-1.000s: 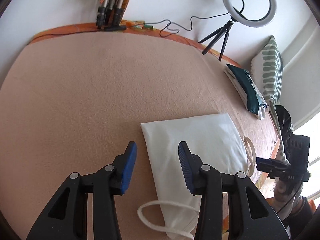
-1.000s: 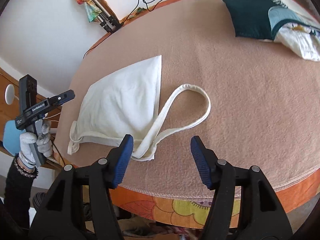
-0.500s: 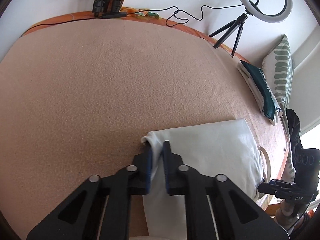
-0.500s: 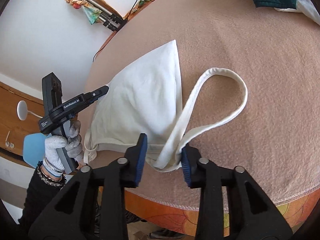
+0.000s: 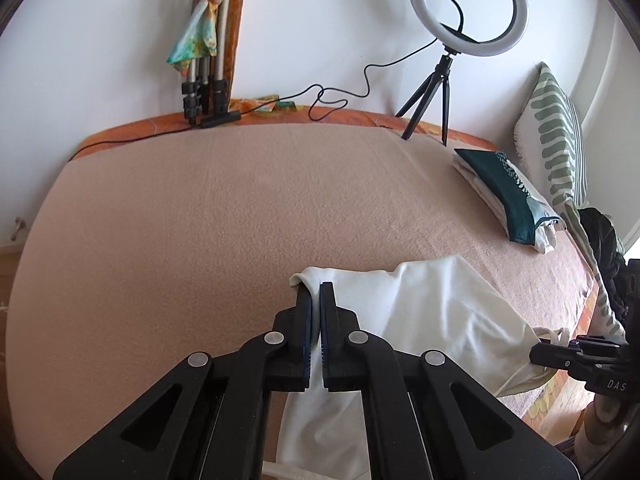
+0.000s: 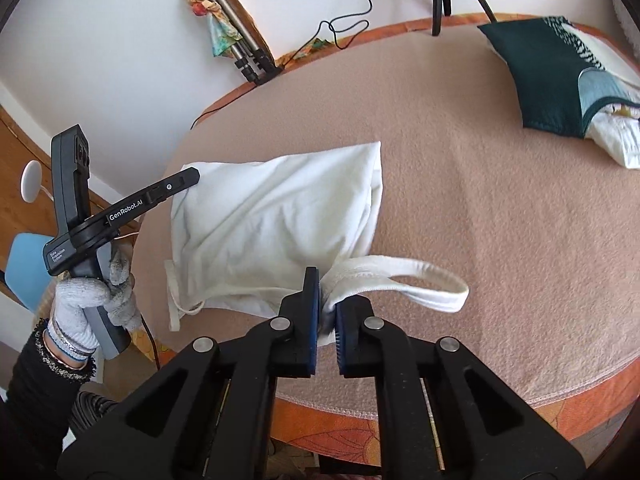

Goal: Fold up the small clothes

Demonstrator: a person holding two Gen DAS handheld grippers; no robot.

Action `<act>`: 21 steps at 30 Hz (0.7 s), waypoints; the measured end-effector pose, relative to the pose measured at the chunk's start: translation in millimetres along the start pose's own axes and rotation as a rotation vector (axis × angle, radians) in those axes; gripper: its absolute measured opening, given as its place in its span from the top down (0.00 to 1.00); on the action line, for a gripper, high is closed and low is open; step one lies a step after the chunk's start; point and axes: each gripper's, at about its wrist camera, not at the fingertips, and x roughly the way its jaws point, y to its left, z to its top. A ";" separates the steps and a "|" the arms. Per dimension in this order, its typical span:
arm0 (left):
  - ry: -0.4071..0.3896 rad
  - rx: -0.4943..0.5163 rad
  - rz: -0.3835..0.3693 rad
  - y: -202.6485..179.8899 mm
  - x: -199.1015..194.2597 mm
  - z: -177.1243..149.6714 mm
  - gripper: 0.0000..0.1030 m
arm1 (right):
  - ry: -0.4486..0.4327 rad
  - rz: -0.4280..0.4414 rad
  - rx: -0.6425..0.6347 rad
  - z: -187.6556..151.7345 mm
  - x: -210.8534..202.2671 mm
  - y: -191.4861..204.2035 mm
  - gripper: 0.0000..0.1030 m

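A white cloth bag with strap handles lies on the peach blanket near the bed's front edge. My left gripper is shut on the bag's far left corner, which is lifted and bunched. In the right wrist view the bag is rumpled and raised. My right gripper is shut on the bag's near corner where a strap handle loops out to the right. The left gripper shows there at the bag's far corner.
A stack of folded clothes with a dark green piece on top lies at the right, also in the right wrist view. A ring light on a tripod, a folded tripod, a cable and a striped pillow line the far side.
Both grippers closed: the left on the bag's far corner, the right on the near corner by the strap. The bag has been lifted and bunched up from lying flat.
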 end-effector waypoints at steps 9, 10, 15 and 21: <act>-0.083 0.039 -0.060 -42.1 -21.5 22.3 0.98 | -0.074 -0.020 -0.017 14.6 -49.1 -17.3 0.93; -0.089 0.048 -0.068 -48.2 -20.5 27.2 0.98 | -0.085 -0.040 -0.025 15.3 -55.2 -20.7 0.93; -0.093 0.098 -0.054 -73.5 -8.1 39.0 0.98 | -0.097 -0.058 0.014 22.4 -65.5 -48.2 0.93; -0.013 0.105 0.010 -53.0 31.4 35.6 0.98 | 0.007 0.049 0.106 14.2 -22.6 -61.0 0.93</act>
